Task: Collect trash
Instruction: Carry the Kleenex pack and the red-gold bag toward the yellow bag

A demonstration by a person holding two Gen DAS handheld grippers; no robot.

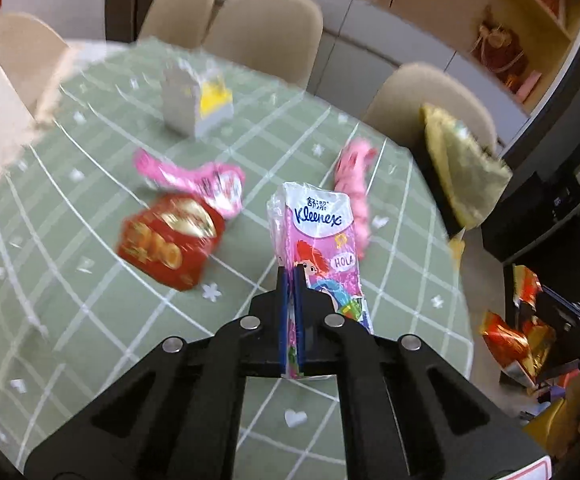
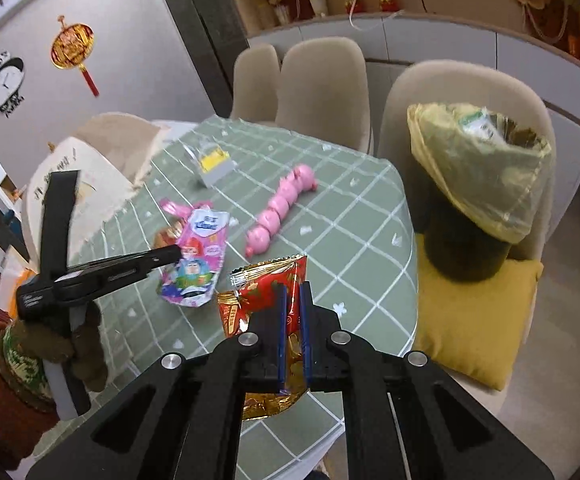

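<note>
My left gripper [image 1: 291,270] is shut on a pink Kleenex tissue pack [image 1: 318,236] and holds it above the green checked table [image 1: 70,280]. It also shows in the right wrist view [image 2: 172,254], with the pack [image 2: 198,256] in it. My right gripper [image 2: 294,288] is shut on a red and gold snack wrapper [image 2: 270,284], held over the table's near edge; the wrapper shows at the far right of the left view [image 1: 506,340]. A bin lined with a yellow bag [image 2: 478,168] stands on a chair to the right.
On the table lie a red snack packet [image 1: 170,240], a pink wrapper [image 1: 194,180], a pink string of sausage-like pieces [image 2: 282,208] and a small grey and yellow carton [image 2: 214,164]. Beige chairs [image 2: 322,88] ring the table. A yellow cushion [image 2: 470,328] lies under the bin.
</note>
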